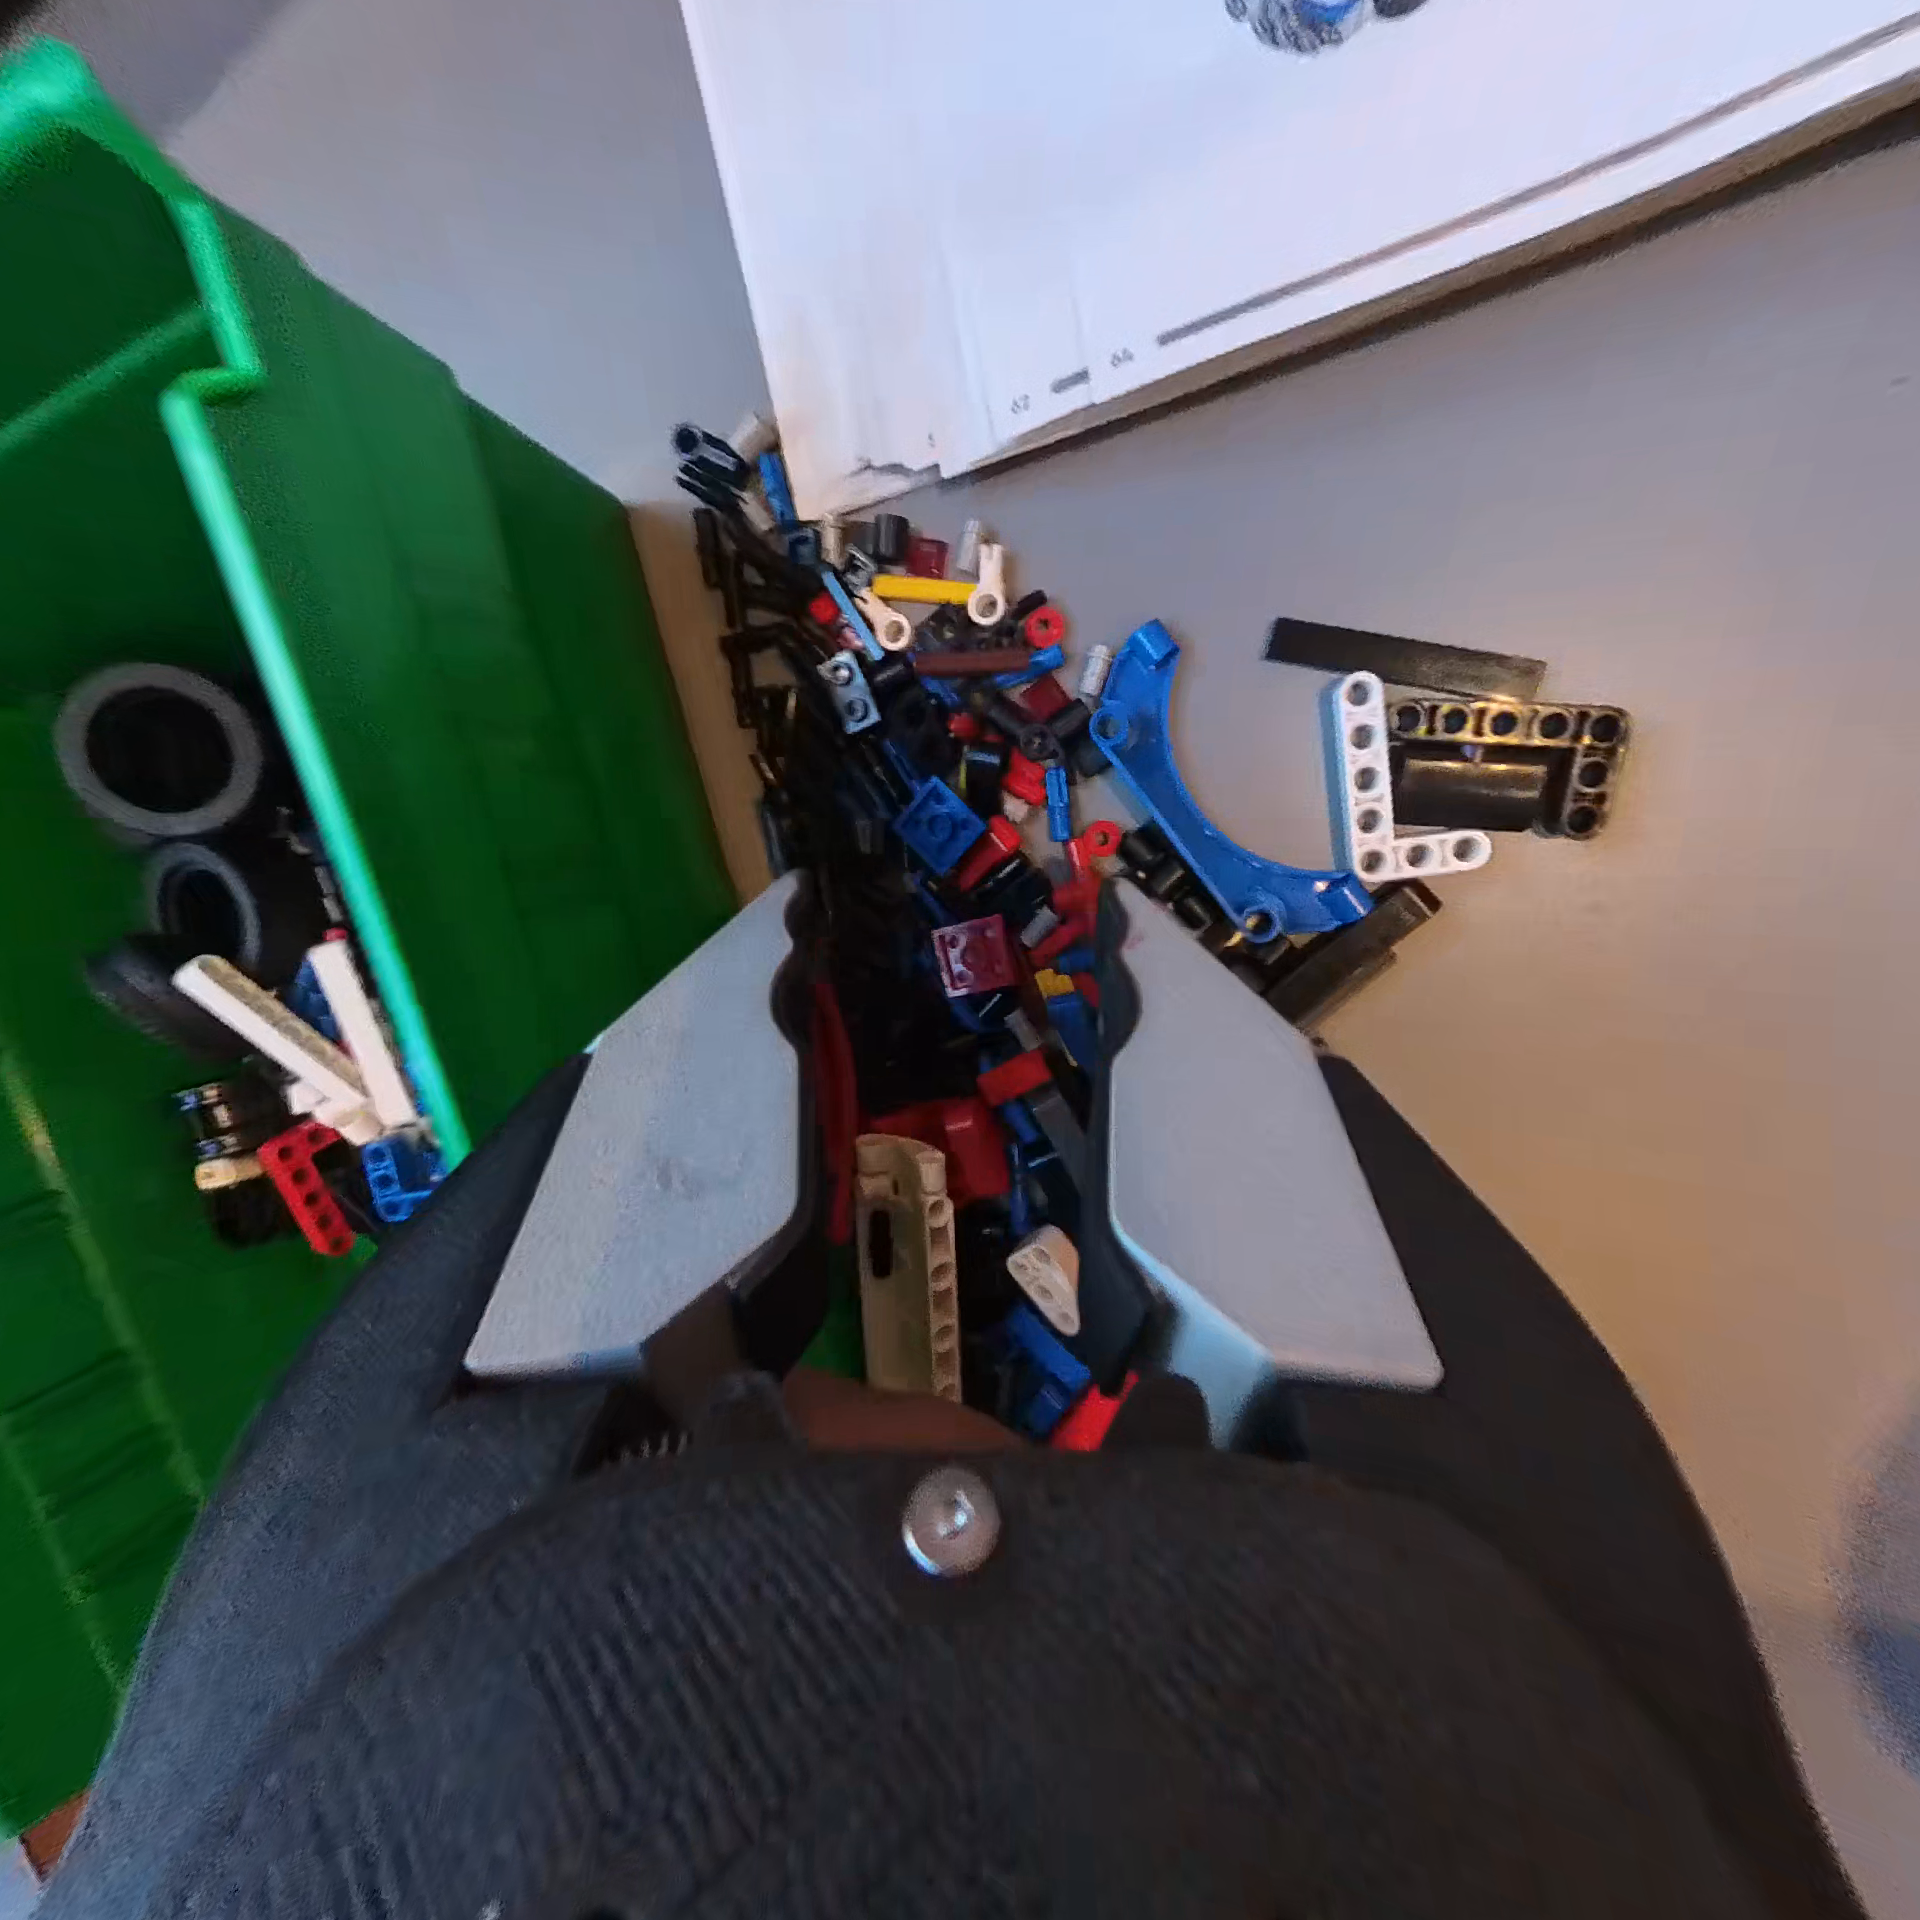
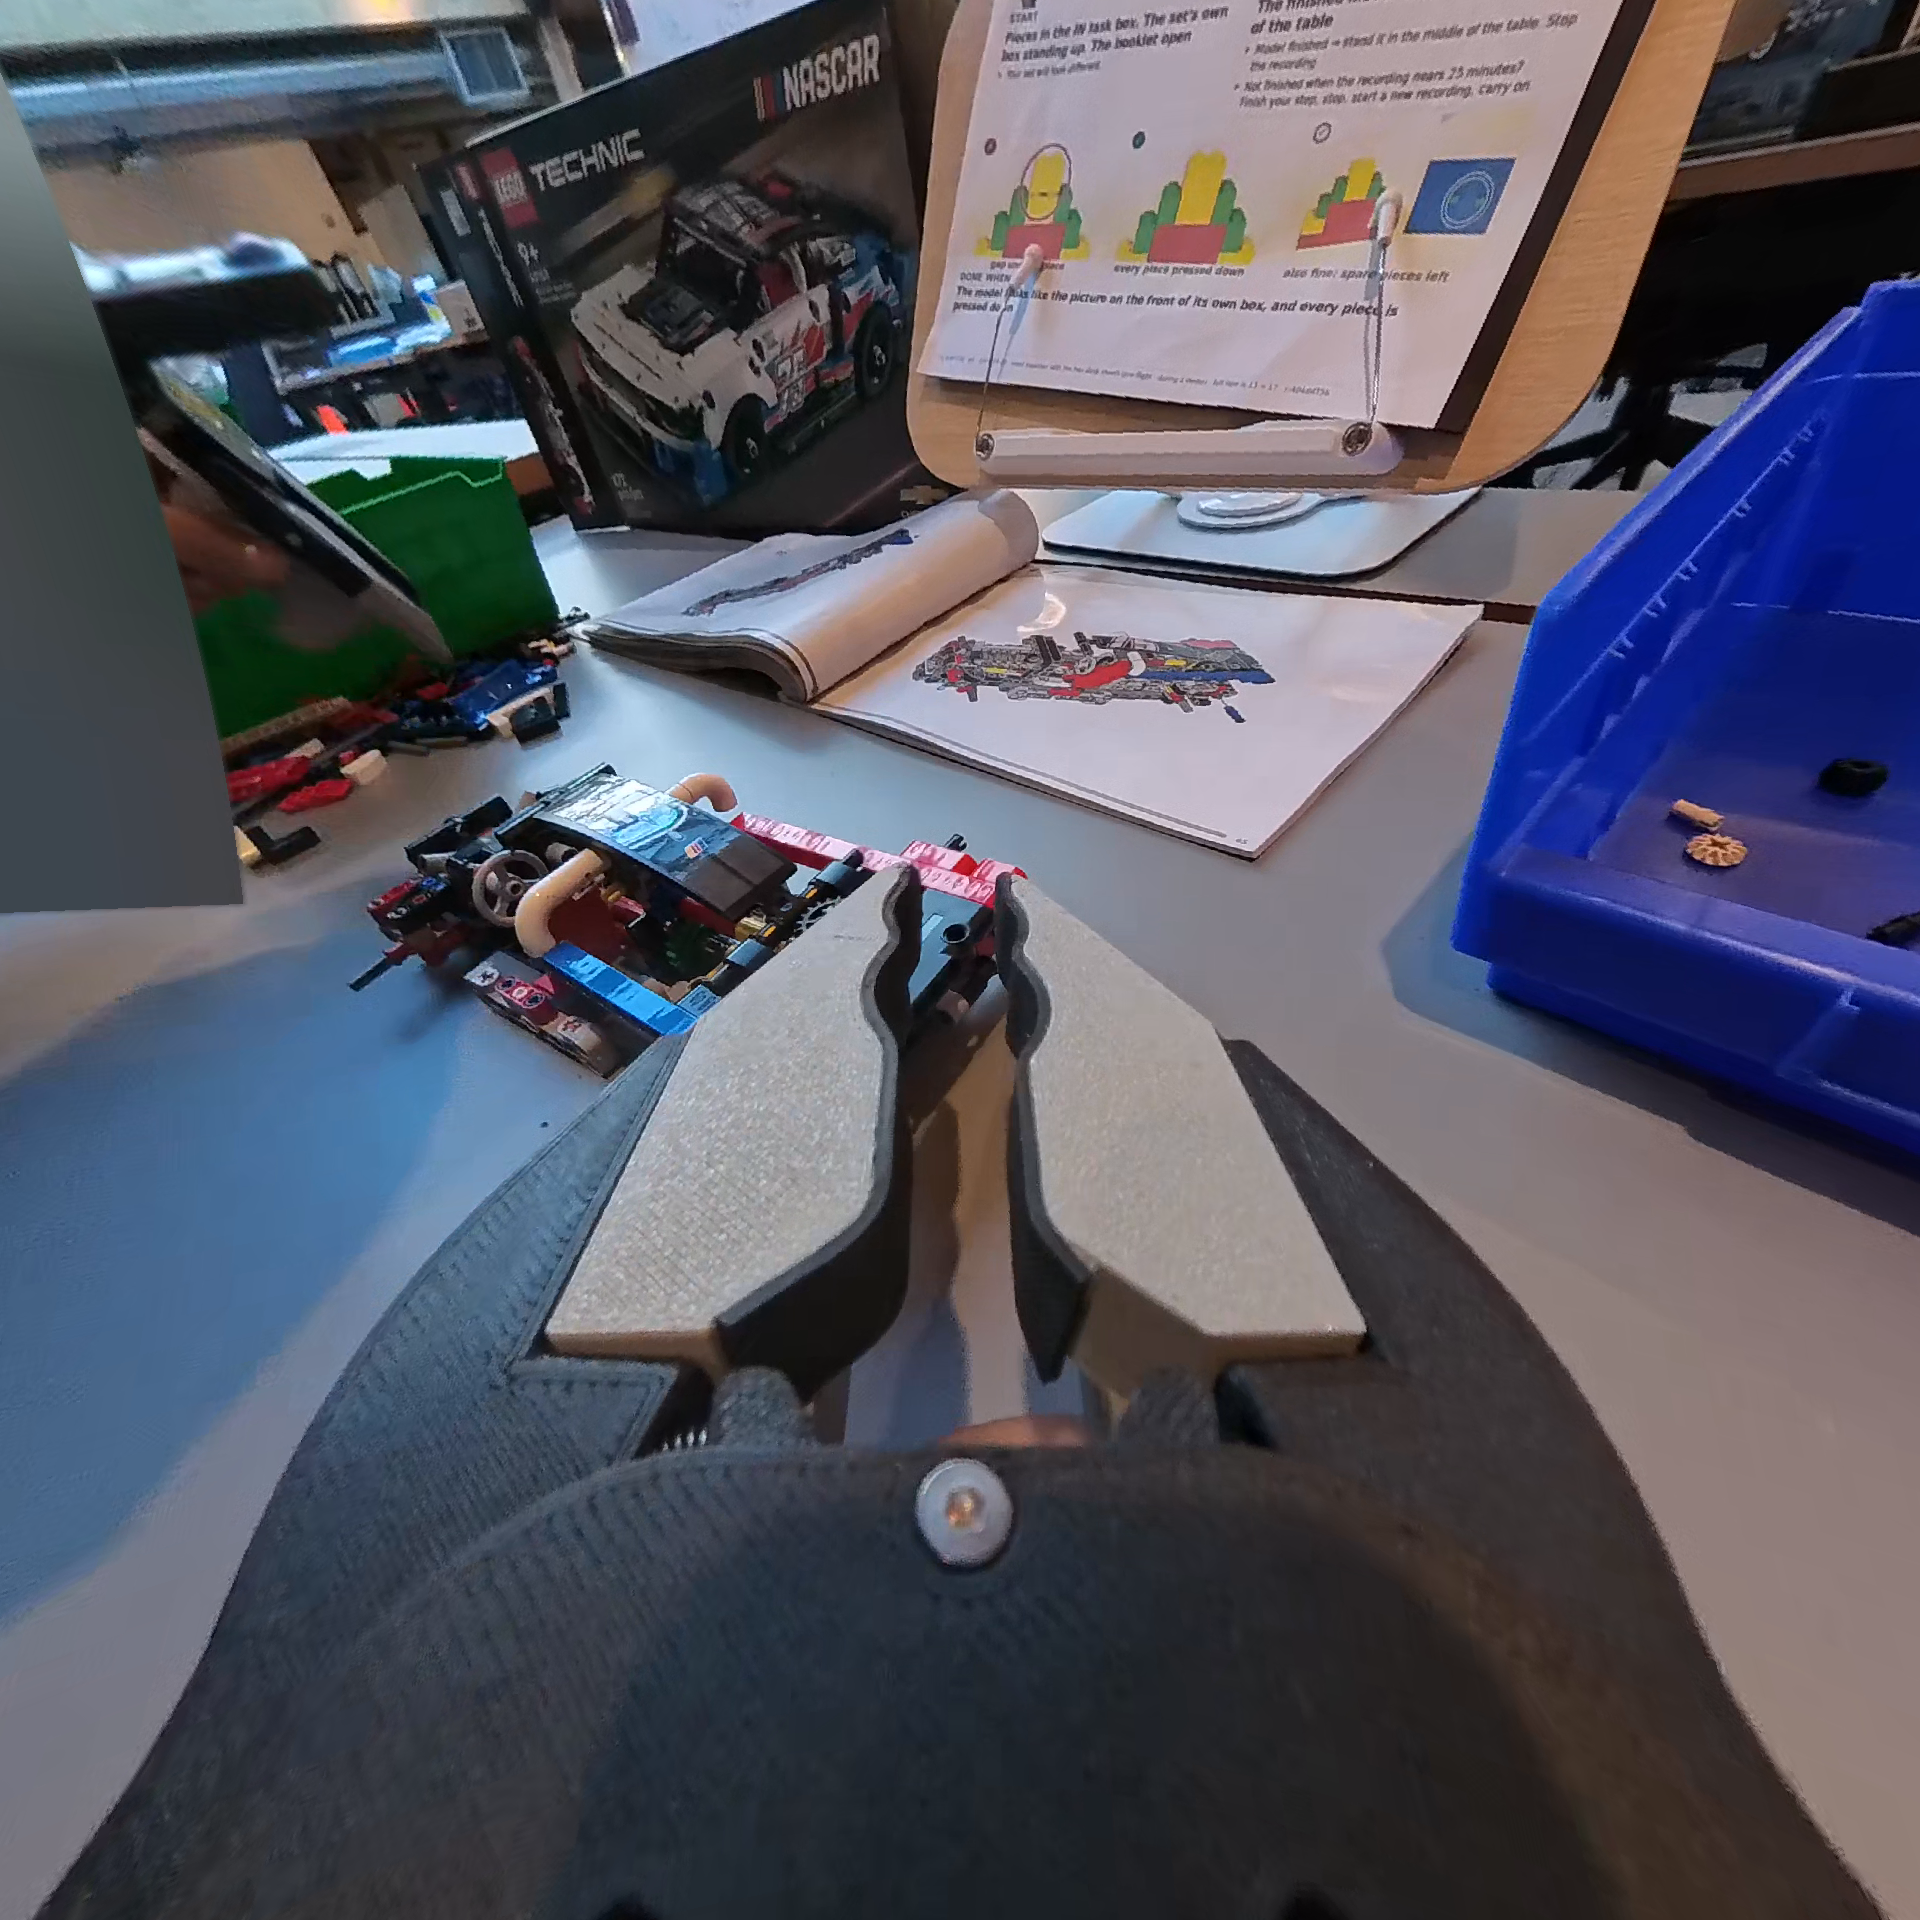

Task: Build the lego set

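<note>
The left wrist view alone shows the heap of loose small plastic lego pieces (image 1: pixel 935 790) lying on the grey table (image 1: pixel 1558 1143) against the green plastic bin (image 1: pixel 436 582), which holds grey rubber tyres (image 1: pixel 156 750) and white beams. A curved blue arch piece (image 1: pixel 1174 800), a white L-shaped beam (image 1: pixel 1377 790) and a black rectangular frame piece (image 1: pixel 1507 769) lie just beside the heap.

The right wrist view alone shows the partly built lego car (image 2: pixel 623 914) lying on the table, the open instruction booklet (image 2: pixel 1091 686) behind it, the dark printed set box (image 2: pixel 707 291) standing upright, a wooden stand with a printed sheet (image 2: pixel 1247 229), and a blue plastic bin (image 2: pixel 1714 790) holding a few small parts.

Left gripper (image 1: pixel 951 914): jaws spread wide above the heap, nothing between them; contact with the pieces cannot be determined.

Right gripper (image 2: pixel 956 894): jaws narrowly parted, tips at the rear end of the car. Whether they clamp it cannot be determined.
</note>
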`<state>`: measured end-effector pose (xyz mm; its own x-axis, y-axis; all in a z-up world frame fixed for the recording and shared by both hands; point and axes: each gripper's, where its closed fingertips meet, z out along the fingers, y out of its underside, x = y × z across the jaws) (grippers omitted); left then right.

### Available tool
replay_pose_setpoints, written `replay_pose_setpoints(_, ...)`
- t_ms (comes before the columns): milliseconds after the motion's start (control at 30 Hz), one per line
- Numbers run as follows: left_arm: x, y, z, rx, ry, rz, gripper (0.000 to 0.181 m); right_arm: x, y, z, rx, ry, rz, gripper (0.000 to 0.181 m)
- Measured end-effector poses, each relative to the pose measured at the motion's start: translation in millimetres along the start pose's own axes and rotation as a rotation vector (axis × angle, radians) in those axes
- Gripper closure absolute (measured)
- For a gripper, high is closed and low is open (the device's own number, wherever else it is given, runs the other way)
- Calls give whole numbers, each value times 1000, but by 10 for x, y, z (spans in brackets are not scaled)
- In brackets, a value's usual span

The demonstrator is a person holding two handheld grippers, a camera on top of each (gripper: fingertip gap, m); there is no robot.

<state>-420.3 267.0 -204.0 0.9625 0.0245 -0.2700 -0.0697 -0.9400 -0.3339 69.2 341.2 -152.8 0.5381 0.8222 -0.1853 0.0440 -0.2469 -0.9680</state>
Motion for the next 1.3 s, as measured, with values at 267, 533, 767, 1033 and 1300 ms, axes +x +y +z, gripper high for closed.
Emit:
replay_pose_setpoints(267, 264, 166, 195, -105, 173, -30, 162, -85, 4, -16, 2, -5, -59, 174)
replay_pose_setpoints(533, 227, 7, -237, 35, 202, -91, 153, -120, 10, -59, 6, -23, -45, 174)
replay_pose_setpoints(767, -18, 202, -487, 50, 89, -128, 155, -143, 27, -49, -6, -23, -61, 175)
replay_pose_setpoints(1033, -26, 658, -680, 62, -63, -93, 158, -109, 6, -65, 11, -12, -42, 175)
replay_pose_setpoints(1300, -134, 985, -765, 89, -105, -111, 164, -116, 1, -68, 17, -3, -57, 176)
